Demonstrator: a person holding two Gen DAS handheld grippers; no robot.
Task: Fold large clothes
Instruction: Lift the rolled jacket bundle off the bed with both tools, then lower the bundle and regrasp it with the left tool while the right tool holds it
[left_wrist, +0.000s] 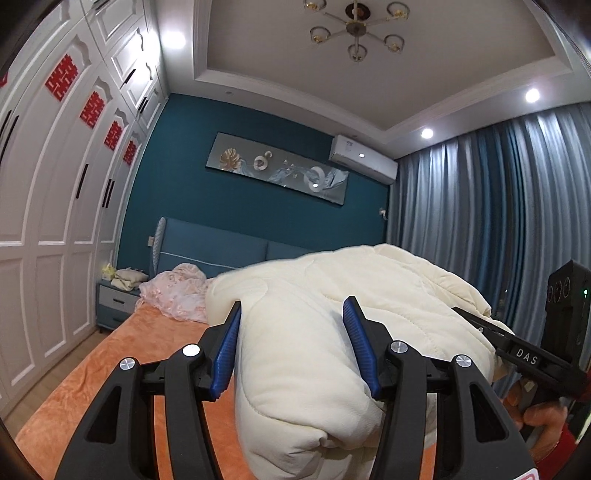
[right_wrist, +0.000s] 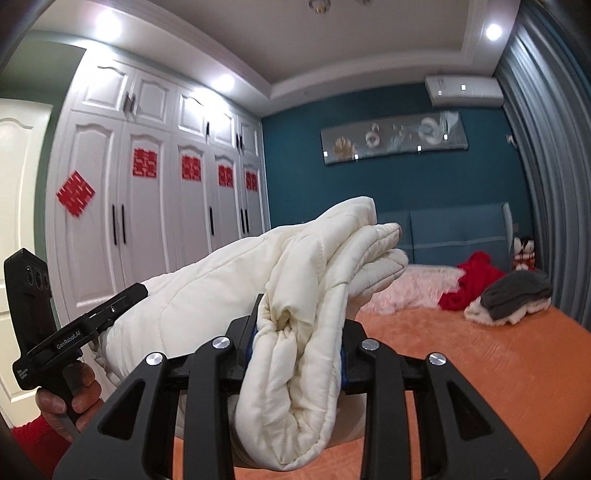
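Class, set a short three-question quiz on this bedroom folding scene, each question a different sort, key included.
1. True or false: the cream quilted garment lies flat on the orange bedspread.
2. The left gripper is: A) empty B) clamped on the garment C) holding a pillow.
3. What colour is the crumpled cloth beside the grey folded garment?

Key: 1 false; 2 B; 3 red.

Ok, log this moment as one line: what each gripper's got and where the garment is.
left gripper: shut on cream padded garment | right gripper: shut on bunched folds | garment: held above orange bed
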